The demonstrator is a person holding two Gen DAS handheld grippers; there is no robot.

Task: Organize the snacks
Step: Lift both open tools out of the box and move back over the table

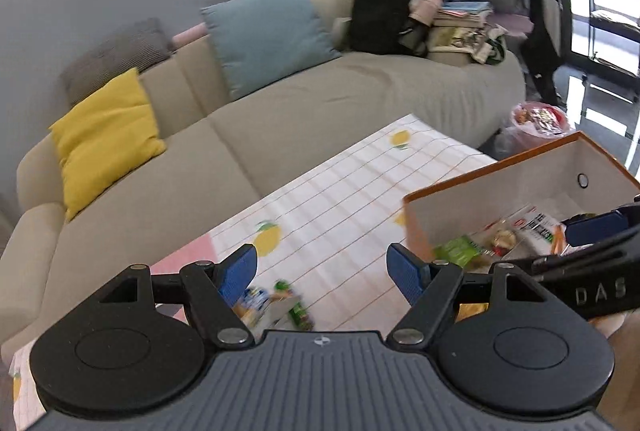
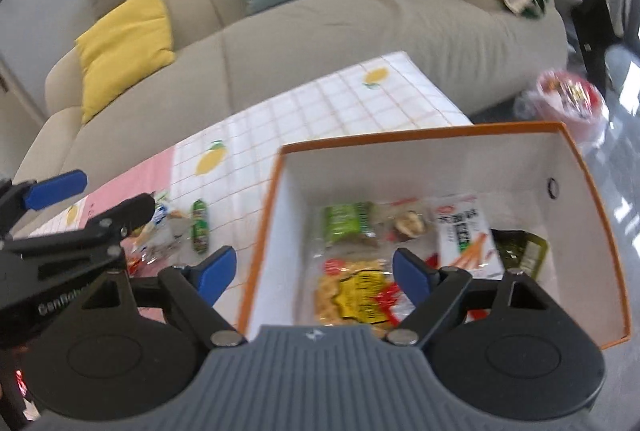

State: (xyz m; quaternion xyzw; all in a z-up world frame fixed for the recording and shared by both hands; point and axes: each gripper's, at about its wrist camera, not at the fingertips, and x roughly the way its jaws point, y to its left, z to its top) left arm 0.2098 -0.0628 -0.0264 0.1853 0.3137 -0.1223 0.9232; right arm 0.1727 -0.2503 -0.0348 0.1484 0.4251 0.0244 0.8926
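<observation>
Clearly both claws are released. Right gripper (image 2: 312, 273) hangs over the near wall of the box (image 2: 260, 231), jaws spread wide, nothing between them. Left gripper (image 1: 322, 271) likewise spread and empty, above the loose packets.

Risks, as judgement:
- Right claw straddles the box wall; dropping straight down could catch the rim and shove or tip the box, which sits near the table's edge.
- Loose packets are thin, glossy, partly overlapping; a pinch there may lift two or slide off the film.
- The two grippers sit close together; reaching across could knock them together.

Snacks, place and look:
- In the box: yellow crisp packet (image 2: 352, 295) nearest, green packet (image 2: 346, 223) behind it, a clear pouch with something brown (image 2: 408, 225), white packet with orange sticks (image 2: 466, 235), dark green packet (image 2: 520, 251) by the right wall. All lie flat, some overlapping.
- Still on the checked cloth (image 2: 320, 103) left of the box: small green stick packet (image 2: 200, 225) and a blurred heap of wrappers (image 2: 160, 231), details unreadable.
</observation>
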